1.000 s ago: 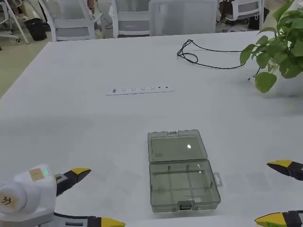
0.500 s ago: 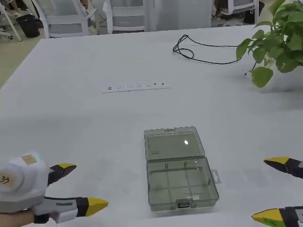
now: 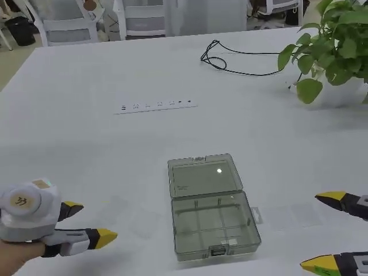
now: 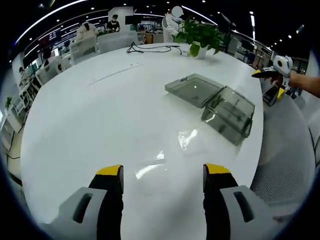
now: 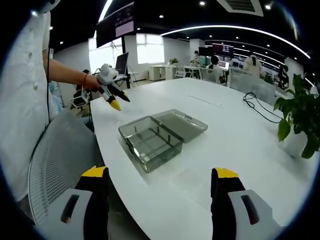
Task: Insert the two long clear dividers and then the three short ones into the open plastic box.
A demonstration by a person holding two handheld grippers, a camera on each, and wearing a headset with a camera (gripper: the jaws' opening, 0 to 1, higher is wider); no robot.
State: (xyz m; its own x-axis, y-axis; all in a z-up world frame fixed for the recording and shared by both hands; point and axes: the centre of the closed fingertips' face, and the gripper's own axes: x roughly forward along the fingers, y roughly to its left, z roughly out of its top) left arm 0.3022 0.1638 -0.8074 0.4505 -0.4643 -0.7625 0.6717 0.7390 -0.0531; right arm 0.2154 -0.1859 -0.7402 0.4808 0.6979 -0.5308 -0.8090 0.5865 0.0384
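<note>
White table (image 3: pixel 86 144) | plastic box (image 3: pixel 215 225) open, lid (image 3: pixel 204 175) lying far side, latch (image 3: pixel 217 251) near | left gripper (image 3: pixel 92 221), right gripper (image 3: pixel 324 231): fingers (image 4: pixel 111 172) spread, empty

Grey-shelled left gripper (image 3: pixel 92 221) and right gripper (image 3: pixel 318 230), each with black fingers (image 4: pixel 111 172) capped in yellow at the tips. White buttoned shirt (image 5: pixel 25 75); thin orange band (image 5: pixel 85 78) at the left wrist.

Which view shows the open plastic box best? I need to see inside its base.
The head view: it looks down into the open plastic box, with base and flat-lying lid both whole. The left gripper view shows it from low and side-on; the right gripper view shows it obliquely.
</note>
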